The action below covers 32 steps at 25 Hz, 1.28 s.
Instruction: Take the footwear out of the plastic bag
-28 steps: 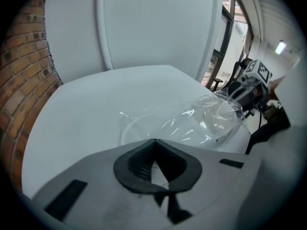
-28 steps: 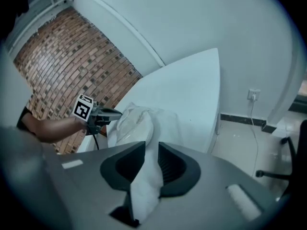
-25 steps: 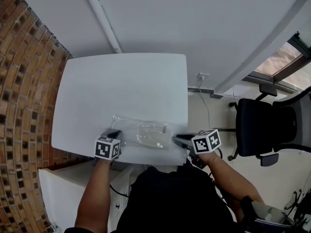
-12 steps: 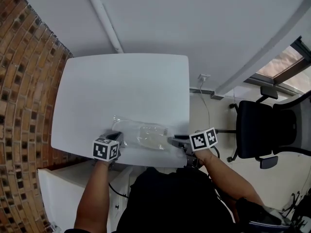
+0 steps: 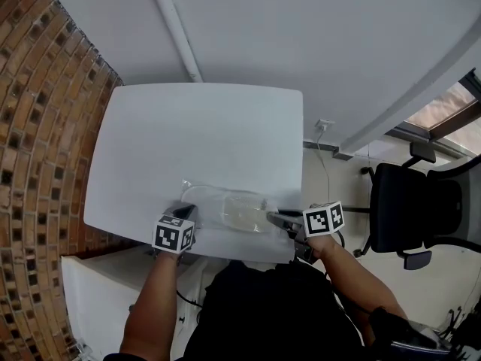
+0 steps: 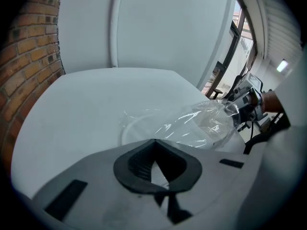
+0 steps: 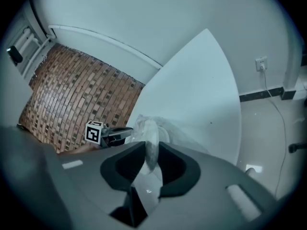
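A clear plastic bag [image 5: 218,198] lies on the white table [image 5: 195,134] near its front edge, with pale footwear [image 5: 242,213] showing through the film. My left gripper [image 5: 186,213] is at the bag's left end. In the left gripper view its jaws [image 6: 154,150] are shut on a fold of the film [image 6: 192,123]. My right gripper [image 5: 275,218] is at the bag's right end. Its jaws [image 7: 149,152] are closing, with bunched film [image 7: 147,128] pinched between them and drawn upward. The footwear stays inside the bag.
A brick wall [image 5: 37,126] runs along the table's left side. A black office chair [image 5: 409,209] stands on the floor to the right, beyond a wall socket [image 5: 325,125] with a cable. A white cabinet [image 5: 98,292] sits below the table's front left corner.
My right gripper has edged left onto the bag's right end, and the film there is now bunched up. The left gripper has stayed on the left end. The head view has shifted slightly.
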{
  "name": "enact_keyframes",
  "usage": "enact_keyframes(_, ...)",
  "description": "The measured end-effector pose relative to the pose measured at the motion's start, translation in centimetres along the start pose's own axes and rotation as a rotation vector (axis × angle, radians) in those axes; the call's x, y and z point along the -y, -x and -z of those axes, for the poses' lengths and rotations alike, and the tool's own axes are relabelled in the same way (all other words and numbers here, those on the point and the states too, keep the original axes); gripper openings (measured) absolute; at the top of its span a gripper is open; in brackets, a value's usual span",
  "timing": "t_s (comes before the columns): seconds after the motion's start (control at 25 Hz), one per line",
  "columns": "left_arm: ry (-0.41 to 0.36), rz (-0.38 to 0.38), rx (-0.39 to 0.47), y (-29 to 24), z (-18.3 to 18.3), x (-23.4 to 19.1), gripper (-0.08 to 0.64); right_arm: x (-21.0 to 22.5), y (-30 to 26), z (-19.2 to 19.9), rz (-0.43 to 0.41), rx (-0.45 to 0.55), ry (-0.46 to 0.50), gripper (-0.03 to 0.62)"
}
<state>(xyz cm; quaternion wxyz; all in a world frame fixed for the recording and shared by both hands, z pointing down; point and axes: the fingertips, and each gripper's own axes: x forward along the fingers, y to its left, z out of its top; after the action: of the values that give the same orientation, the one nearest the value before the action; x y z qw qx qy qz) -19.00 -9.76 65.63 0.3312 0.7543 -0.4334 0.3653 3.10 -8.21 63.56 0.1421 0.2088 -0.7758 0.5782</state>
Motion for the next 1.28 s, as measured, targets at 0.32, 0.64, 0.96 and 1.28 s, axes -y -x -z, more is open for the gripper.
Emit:
enact_keyframes(0.32, -0.029, -0.064, -0.019, 0.5, -0.1, -1.0, 0.006, -1.6, 4.3, -1.8, -0.107, 0.085, -0.008, 0.049)
enact_keyframes(0.64, -0.146, -0.006, 0.040, 0.4, -2.3, 1.7, 0.006, -3.2, 8.1, -3.7, -0.165, 0.190, -0.016, 0.034)
enact_keyframes(0.96, -0.330, -0.054, -0.171, -3.2, 0.2, 2.6, 0.008, -3.3, 7.1, -3.3, -0.137, 0.185, -0.007, 0.034)
enact_keyframes(1.28, -0.278, -0.106, -0.112, -2.8, -1.7, 2.0, 0.008, -4.4, 9.9, -4.0, -0.154, 0.203, 0.015, 0.034)
